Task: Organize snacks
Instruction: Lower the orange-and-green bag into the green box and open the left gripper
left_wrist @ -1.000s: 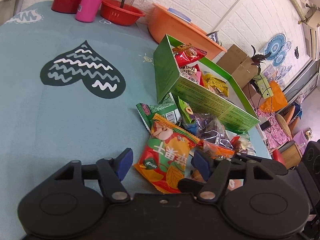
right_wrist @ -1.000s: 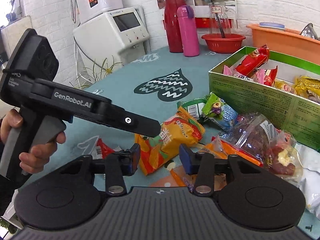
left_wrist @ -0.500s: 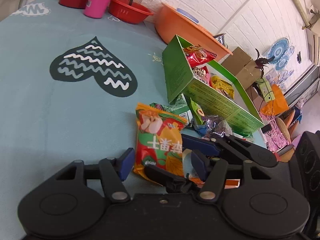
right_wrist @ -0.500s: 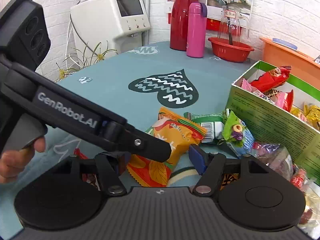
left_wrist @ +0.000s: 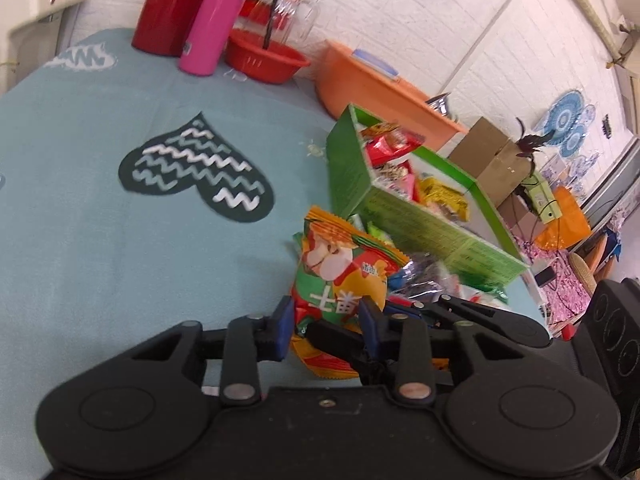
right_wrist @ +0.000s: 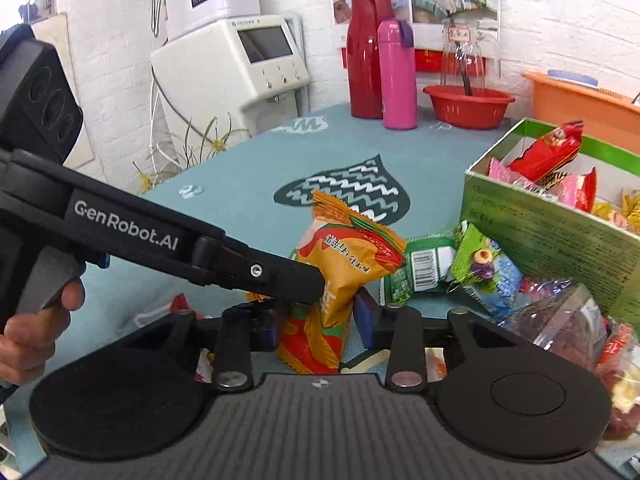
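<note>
An orange snack bag stands lifted and tilted off the teal table. My left gripper is shut on its lower part. My right gripper is open around the same bag, with its pads close beside it. The left gripper's finger crosses the right wrist view. A green box just beyond holds several snack packets. Loose packets lie in front of it: a green one, a green-blue one and a clear bag.
A red jug, pink bottle, red bowl and orange basin stand along the far table edge. A white appliance sits beyond the table. A dark heart print marks the cloth.
The left gripper has closed on the orange bag and raised it upright off the table. The right gripper has come in around the bag's lower end.
</note>
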The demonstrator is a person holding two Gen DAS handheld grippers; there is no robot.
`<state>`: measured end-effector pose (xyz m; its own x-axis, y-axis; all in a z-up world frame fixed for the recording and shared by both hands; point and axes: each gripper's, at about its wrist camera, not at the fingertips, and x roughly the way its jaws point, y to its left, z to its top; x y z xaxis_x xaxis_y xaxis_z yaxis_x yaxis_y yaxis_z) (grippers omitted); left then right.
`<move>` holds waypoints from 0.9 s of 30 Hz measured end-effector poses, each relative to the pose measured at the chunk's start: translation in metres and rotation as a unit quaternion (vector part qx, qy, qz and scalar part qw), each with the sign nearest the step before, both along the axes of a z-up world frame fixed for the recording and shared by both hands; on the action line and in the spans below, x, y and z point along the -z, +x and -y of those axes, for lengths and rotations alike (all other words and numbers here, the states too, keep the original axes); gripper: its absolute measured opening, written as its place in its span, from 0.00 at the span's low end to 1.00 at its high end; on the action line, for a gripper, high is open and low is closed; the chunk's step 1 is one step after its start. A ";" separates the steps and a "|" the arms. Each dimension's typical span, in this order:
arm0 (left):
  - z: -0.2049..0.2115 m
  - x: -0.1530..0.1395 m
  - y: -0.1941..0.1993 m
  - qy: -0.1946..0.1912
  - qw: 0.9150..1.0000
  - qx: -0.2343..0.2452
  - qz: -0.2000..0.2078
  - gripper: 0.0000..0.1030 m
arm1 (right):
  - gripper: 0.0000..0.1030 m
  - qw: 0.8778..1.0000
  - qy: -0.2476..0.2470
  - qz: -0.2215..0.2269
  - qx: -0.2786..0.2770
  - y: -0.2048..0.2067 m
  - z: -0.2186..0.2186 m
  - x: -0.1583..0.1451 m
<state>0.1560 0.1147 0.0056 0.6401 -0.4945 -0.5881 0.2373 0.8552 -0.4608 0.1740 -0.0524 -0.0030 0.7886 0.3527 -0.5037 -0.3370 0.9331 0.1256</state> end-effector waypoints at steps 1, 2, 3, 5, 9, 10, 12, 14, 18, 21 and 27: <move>0.004 -0.007 -0.003 0.001 1.000 0.004 0.010 0.16 | 0.59 1.000 -0.001 0.011 0.002 -0.005 0.002 -0.005; 0.007 -0.013 -0.005 0.003 1.000 0.007 0.019 0.16 | 0.59 1.000 -0.001 0.022 0.004 -0.009 0.004 -0.010; 0.012 -0.021 -0.007 0.006 0.999 0.012 0.031 0.16 | 0.59 0.999 0.000 0.033 0.007 -0.013 0.008 -0.015; 0.024 -0.034 -0.009 0.011 0.998 0.022 0.050 0.16 | 0.59 0.998 0.003 0.055 0.016 -0.019 0.017 -0.024; 0.049 -0.052 -0.001 0.010 0.996 0.049 0.071 0.16 | 0.59 0.996 0.009 0.084 0.039 -0.027 0.042 -0.039; 0.057 -0.054 0.003 0.008 0.996 0.057 0.074 0.16 | 0.59 0.995 0.009 0.089 0.047 -0.029 0.049 -0.042; 0.073 -0.057 0.011 0.006 0.994 0.072 0.077 0.16 | 0.59 0.993 0.010 0.096 0.064 -0.031 0.064 -0.046; 0.092 -0.058 0.021 0.007 0.993 0.088 0.078 0.16 | 0.59 0.992 0.011 0.100 0.079 -0.033 0.079 -0.049; 0.128 -0.058 0.041 0.009 0.990 0.117 0.079 0.16 | 0.59 0.988 0.016 0.100 0.114 -0.036 0.112 -0.049; 0.155 -0.057 0.057 0.006 0.987 0.139 0.078 0.16 | 0.59 0.985 0.022 0.100 0.139 -0.035 0.138 -0.048; 0.197 -0.051 0.090 -0.003 0.983 0.169 0.068 0.16 | 0.59 0.979 0.027 0.096 0.175 -0.028 0.184 -0.044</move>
<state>0.2461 -0.0825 0.0564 0.5110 -0.6960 -0.5045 0.5671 0.7140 -0.4107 0.1462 -0.2367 0.0412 0.9443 0.0655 -0.3224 -0.0194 0.9894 0.1442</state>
